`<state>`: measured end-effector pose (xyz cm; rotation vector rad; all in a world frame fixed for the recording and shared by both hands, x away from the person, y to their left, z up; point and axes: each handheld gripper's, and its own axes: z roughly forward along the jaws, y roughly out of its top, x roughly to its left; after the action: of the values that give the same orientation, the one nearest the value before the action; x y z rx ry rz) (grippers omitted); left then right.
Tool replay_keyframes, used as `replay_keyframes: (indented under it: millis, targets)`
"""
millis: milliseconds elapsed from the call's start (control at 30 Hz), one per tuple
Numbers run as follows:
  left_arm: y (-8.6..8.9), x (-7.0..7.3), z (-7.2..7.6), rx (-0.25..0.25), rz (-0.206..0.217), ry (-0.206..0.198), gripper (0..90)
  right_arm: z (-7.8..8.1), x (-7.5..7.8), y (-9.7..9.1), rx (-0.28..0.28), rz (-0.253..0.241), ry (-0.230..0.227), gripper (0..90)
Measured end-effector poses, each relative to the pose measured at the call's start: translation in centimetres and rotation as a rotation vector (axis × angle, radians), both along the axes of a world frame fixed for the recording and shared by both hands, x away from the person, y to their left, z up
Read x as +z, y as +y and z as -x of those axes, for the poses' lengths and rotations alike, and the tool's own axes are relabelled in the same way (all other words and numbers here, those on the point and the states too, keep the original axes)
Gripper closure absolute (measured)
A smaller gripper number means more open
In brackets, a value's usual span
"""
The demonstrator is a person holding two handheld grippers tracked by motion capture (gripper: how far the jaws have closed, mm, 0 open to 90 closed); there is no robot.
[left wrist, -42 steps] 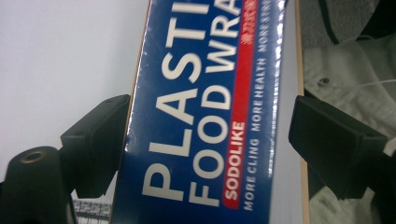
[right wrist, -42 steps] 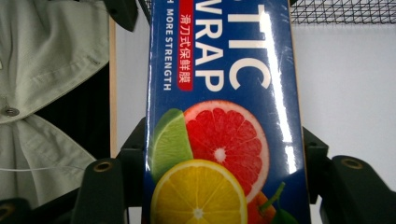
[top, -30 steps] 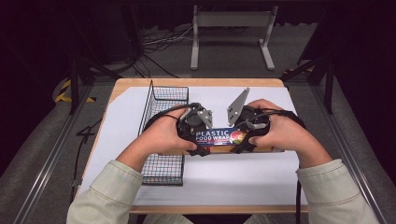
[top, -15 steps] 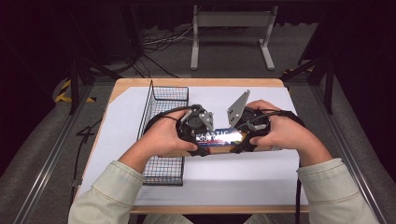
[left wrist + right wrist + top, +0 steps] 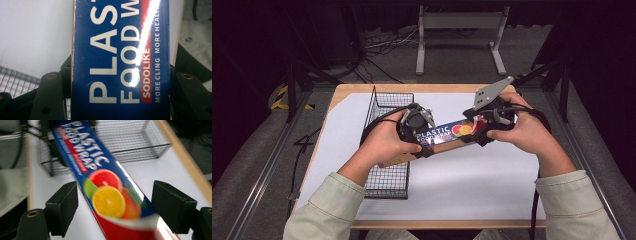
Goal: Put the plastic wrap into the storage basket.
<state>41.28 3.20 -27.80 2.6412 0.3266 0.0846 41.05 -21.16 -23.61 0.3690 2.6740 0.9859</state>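
Observation:
A long blue box of plastic food wrap (image 5: pixel 447 134) is held above the white table, its right end higher than its left. My left gripper (image 5: pixel 421 142) is shut on the box's left part; in the left gripper view the box (image 5: pixel 120 60) is pressed between both black fingers (image 5: pixel 50 95). My right gripper (image 5: pixel 483 131) is at the box's right end and its jaws have just been opening. In the right gripper view the box (image 5: pixel 107 195) lies between the fingers (image 5: pixel 62 207), with gaps on both sides, so nothing is gripped.
A black wire basket (image 5: pixel 393 94) stands at the table's left, under my left forearm, and appears beyond the box in the right gripper view (image 5: pixel 130 140). The white table surface (image 5: pixel 472 180) spreads to the right and front. A metal stand (image 5: pixel 459 22) sits on the floor behind.
The right gripper's jaws have opened off the box, and the right hand has shifted right and slightly up. The left gripper stays clamped on the box, which now tilts up to the right.

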Motion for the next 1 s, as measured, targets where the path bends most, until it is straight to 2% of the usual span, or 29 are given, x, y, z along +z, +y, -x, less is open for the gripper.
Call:
replay_keyframes:
  millis: [33,100,133,200,233,267,300,333,367,400,433,467,500,567,600,633,667,700,733,867,900,933,967,1000]
  targets:
    - [0.2,0.1,0.0,0.023,-0.003,0.003,39.9,-0.1,0.2,-0.3,-0.012,-0.009,-0.01,23.1]
    - [0.7,0.1,-0.1,0.057,-0.007,0.015,39.9,-0.2,0.7,-1.0,-0.056,-0.063,-0.036,22.9]
    - [0.9,0.1,-0.1,0.076,0.005,0.018,39.9,-0.3,1.0,-1.5,-0.084,-0.09,-0.053,21.9]
    - [1.6,0.1,-0.2,0.143,0.06,0.052,39.8,-0.5,1.4,-2.2,-0.13,-0.119,-0.065,21.0]
    - [2.0,0.2,-0.3,0.186,0.092,0.061,39.7,-0.6,1.5,-2.6,-0.15,-0.137,-0.051,19.6]
    - [2.0,0.2,-0.3,0.186,0.092,0.061,39.7,-0.6,1.5,-2.6,-0.15,-0.137,-0.051,19.6]
    - [2.0,0.2,-0.3,0.186,0.092,0.061,39.7,-0.6,1.5,-3.0,-0.185,-0.156,-0.034,19.6]
    - [2.4,0.3,-0.4,0.224,0.104,0.061,39.7,-0.6,1.5,-3.0,-0.185,-0.156,-0.034,19.9]
    - [2.7,0.3,-0.4,0.248,0.104,0.061,39.7,-0.7,1.5,-3.4,-0.211,-0.181,-0.052,20.0]
    - [2.8,0.4,-0.4,0.273,0.108,0.06,39.7,-0.7,1.5,-3.7,-0.23,-0.184,-0.039,20.2]
    - [3.1,0.4,-0.5,0.292,0.109,0.058,39.6,-0.8,1.4,-3.9,-0.249,-0.19,-0.044,20.0]
    - [3.6,0.4,-0.4,0.335,0.12,0.065,39.6,-0.9,1.4,-4.5,-0.285,-0.207,-0.053,20.0]
    - [3.8,0.4,-0.4,0.35,0.118,0.062,39.6,-1.0,1.3,-4.7,-0.296,-0.215,-0.057,20.0]
    - [4.3,0.5,-0.4,0.423,0.13,0.087,39.6,-1.1,1.2,-5.2,-0.326,-0.236,-0.065,19.9]
    - [4.6,0.5,-0.3,0.455,0.133,0.09,39.6,-1.2,1.1,-5.5,-0.342,-0.241,-0.068,19.6]
    - [4.6,0.5,-0.3,0.455,0.133,0.09,39.6,-1.2,1.1,-5.5,-0.342,-0.241,-0.068,19.6]
    - [5.1,0.6,-0.1,0.525,0.131,0.094,39.6,-1.4,0.9,-6.0,-0.372,-0.253,-0.075,18.8]
    - [5.1,0.6,-0.1,0.525,0.131,0.094,39.6,-1.5,0.7,-6.2,-0.376,-0.254,-0.07,18.1]
    - [5.6,0.7,0.0,0.586,0.145,0.108,39.6,-1.5,0.5,-6.3,-0.381,-0.254,-0.06,18.0]
    - [6.6,0.8,-0.1,0.682,0.153,0.113,39.6,-1.8,-0.2,-6.9,-0.415,-0.249,-0.069,18.1]
    - [6.6,0.8,-0.1,0.682,0.153,0.113,39.6,-1.9,-0.3,-7.0,-0.429,-0.257,-0.067,18.1]
    - [7.0,0.7,-0.1,0.745,0.148,0.119,39.6,-2.0,-0.6,-7.2,-0.441,-0.263,-0.061,17.9]
    - [7.0,0.7,-0.1,0.745,0.148,0.119,39.6,-2.0,-0.7,-7.3,-0.452,-0.264,-0.057,17.9]
    - [7.1,0.7,-0.1,0.769,0.141,0.104,39.6,-2.0,-0.7,-7.3,-0.452,-0.264,-0.057,17.9]
